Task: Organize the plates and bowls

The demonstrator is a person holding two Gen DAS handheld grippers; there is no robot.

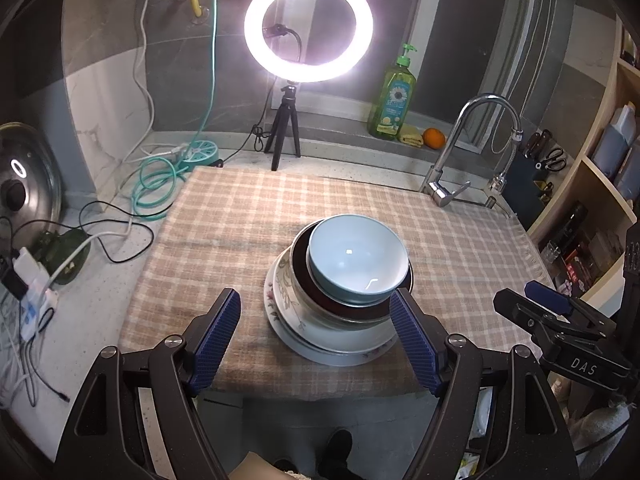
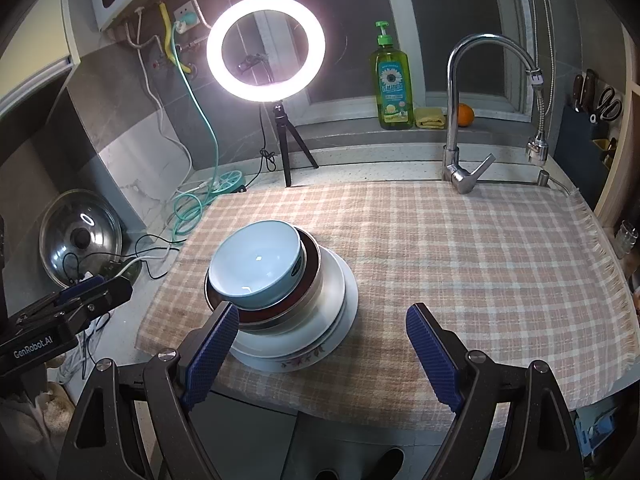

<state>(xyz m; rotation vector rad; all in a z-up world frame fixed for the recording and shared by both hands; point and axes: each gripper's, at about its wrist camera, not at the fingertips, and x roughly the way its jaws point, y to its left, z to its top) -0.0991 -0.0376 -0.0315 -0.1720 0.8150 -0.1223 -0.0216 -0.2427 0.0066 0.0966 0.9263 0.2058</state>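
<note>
Your left hand-held gripper (image 1: 316,334) and right hand-held gripper (image 2: 322,354): jaws wide apart, empty, near stacked bowl (image 1: 356,258), touching nothing.

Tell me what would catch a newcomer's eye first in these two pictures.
The glowing ring light on its small tripod at the back of the counter stands out first. Next comes the stack on the checked cloth: a light blue bowl nested in a dark-rimmed bowl on white plates, with both open grippers hovering near it.
</note>
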